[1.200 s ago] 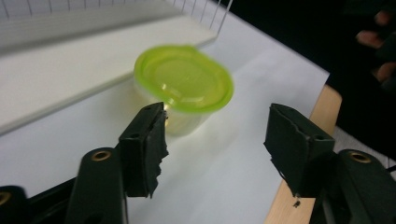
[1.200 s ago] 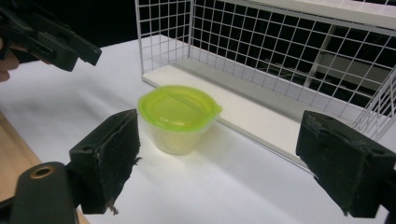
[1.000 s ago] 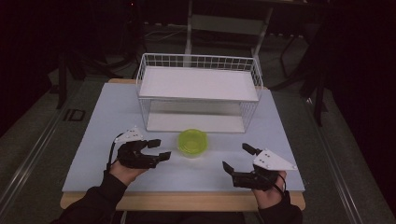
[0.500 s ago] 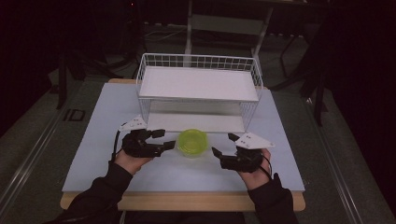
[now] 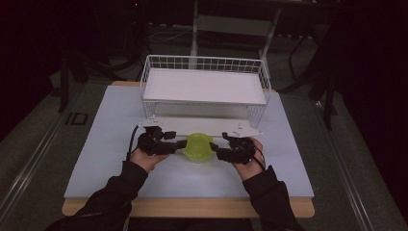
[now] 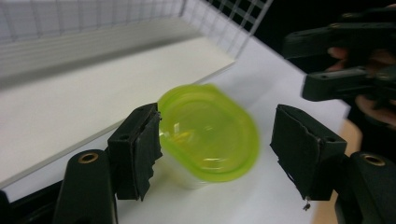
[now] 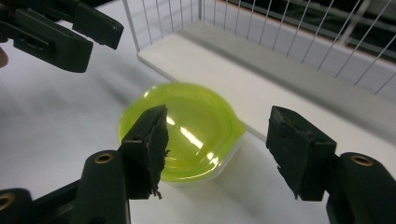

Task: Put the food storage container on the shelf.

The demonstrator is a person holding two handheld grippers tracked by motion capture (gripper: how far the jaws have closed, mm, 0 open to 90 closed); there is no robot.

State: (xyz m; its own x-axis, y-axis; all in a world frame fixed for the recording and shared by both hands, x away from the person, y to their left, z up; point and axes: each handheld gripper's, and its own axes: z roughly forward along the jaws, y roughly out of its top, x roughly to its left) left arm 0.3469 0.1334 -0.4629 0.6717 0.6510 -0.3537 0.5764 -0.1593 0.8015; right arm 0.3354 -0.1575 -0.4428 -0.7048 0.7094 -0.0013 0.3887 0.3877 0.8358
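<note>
Both grippers, left gripper (image 5: 179, 143) and right gripper (image 5: 217, 153), level and facing inward, flank the upright lidded green container (image 5: 198, 147), jaws apart; the right's have just been closing.

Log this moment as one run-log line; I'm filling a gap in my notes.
left gripper: open beside green-lidded container | right gripper: open, jaws just closing, nothing gripped | container: on table before wire rack

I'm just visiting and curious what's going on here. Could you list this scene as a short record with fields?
Setting: pale table in a dark room
Main thing: green-lidded container, lid on
Left gripper: fingers open, at the container's left side
Right gripper: fingers open, have just been closing, beside the container's right side
Behind: white wire rack with a shelf
Held: nothing yet
</note>
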